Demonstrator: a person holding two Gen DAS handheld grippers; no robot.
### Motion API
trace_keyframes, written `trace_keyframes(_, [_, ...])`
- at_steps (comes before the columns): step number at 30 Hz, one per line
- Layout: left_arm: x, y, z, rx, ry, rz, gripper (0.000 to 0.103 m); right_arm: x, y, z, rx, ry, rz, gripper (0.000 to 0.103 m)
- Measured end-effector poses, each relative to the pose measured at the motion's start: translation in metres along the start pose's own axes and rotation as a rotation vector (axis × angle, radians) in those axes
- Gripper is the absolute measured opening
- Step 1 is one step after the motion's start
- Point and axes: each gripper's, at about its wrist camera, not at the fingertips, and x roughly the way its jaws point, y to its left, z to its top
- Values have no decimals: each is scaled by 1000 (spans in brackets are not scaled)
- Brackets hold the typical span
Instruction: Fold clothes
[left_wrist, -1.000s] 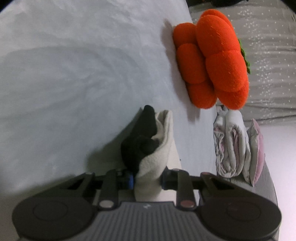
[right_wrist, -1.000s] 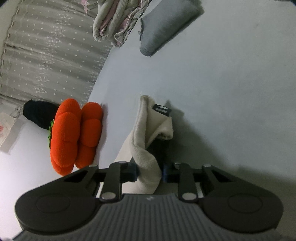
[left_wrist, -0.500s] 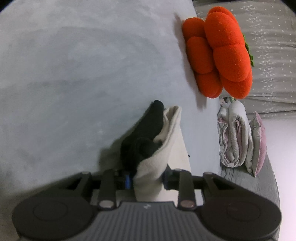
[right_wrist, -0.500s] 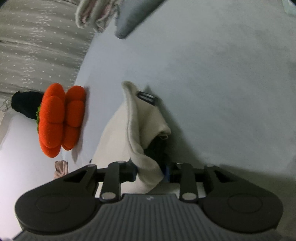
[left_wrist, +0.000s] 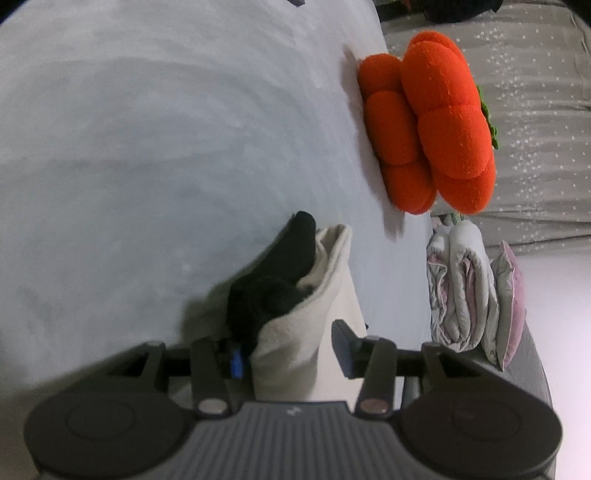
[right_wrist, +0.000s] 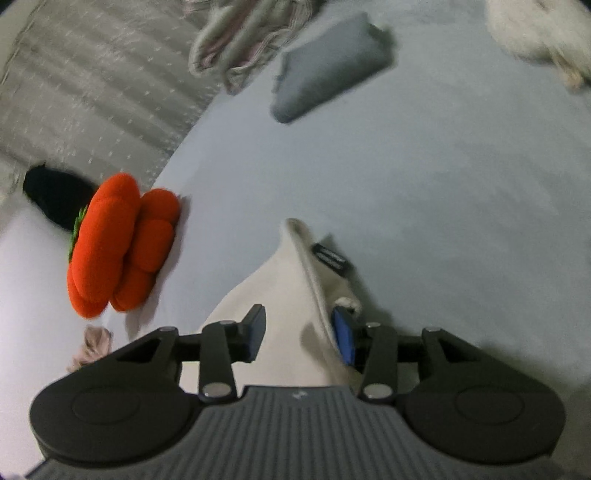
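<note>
A cream fleece garment (left_wrist: 317, 295) with a black lining (left_wrist: 273, 280) lies bunched on the pale bed sheet (left_wrist: 147, 147). A raised fold of it stands between the jaws of my left gripper (left_wrist: 288, 354). Those jaws are opening: the left pad still touches the black lining, while the right pad has come off the cream cloth. In the right wrist view the same garment (right_wrist: 280, 295), with a black label (right_wrist: 330, 258), rises between the jaws of my right gripper (right_wrist: 300, 336). These are opening too, and the fold only leans against the right pad.
An orange pumpkin cushion (left_wrist: 428, 125) (right_wrist: 118, 243) sits at the bed's edge by a grey dotted curtain (left_wrist: 535, 110). A rolled quilt (left_wrist: 461, 288) and pink pillow (left_wrist: 511, 295) lie beside it. A grey folded piece (right_wrist: 328, 88) and something white and fluffy (right_wrist: 535, 33) lie farther off.
Both grippers' jaws have spread apart, so the garment folds they pinched now stand loose between them. The right wrist view has rolled and lifted, bringing the grey folded piece back into sight.
</note>
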Motion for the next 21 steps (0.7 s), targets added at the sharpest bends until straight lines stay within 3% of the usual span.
trace_keyframes(4, [0,-4,-3,42,-17,10,45,5,16,-7,-96,-34,-20,46])
trace_keyframes(13, [-3,-15,-14,160,-81,52,45,20,33,-11,-168,-112,-114,46])
trace_keyframes(18, [-3,-15,-15,165,-98,67,41,25,42,-15,-213,-152,-149,46])
trace_keyframes(21, [-3,-14,-15,157,-105,74,37,21,48,-17,-269,-219,-178,46])
